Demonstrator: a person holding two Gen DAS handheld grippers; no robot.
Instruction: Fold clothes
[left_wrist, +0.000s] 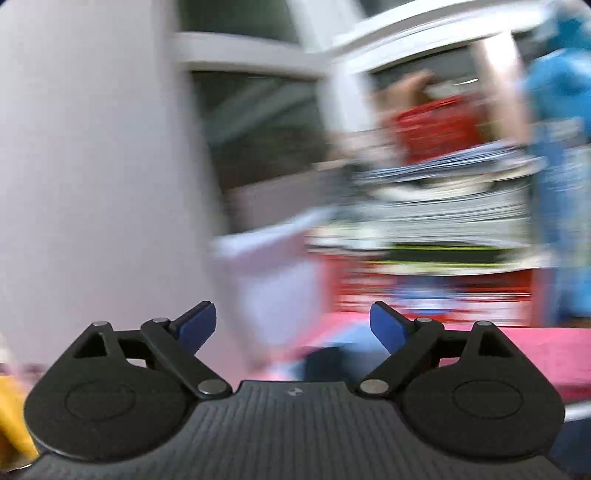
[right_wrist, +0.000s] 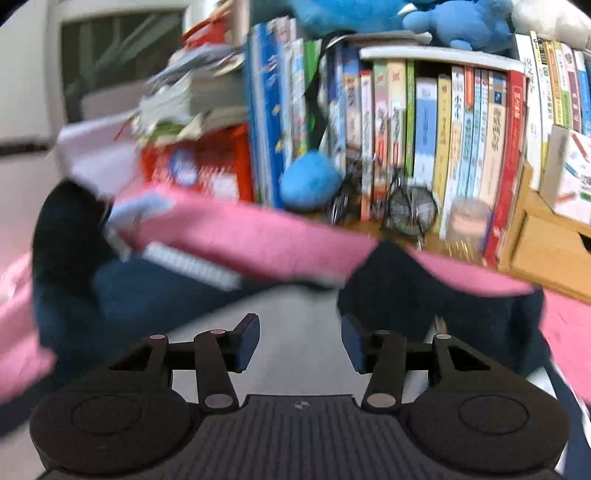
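One pink garment (right_wrist: 251, 236) stretched left-to-right (blurred), left gripper (left_wrist: 291, 325) wide, right gripper (right_wrist: 299, 343) half-open, both empty

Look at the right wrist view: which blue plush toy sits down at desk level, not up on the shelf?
The round blue plush, beside the upright books; the other blue plushes sit above them.
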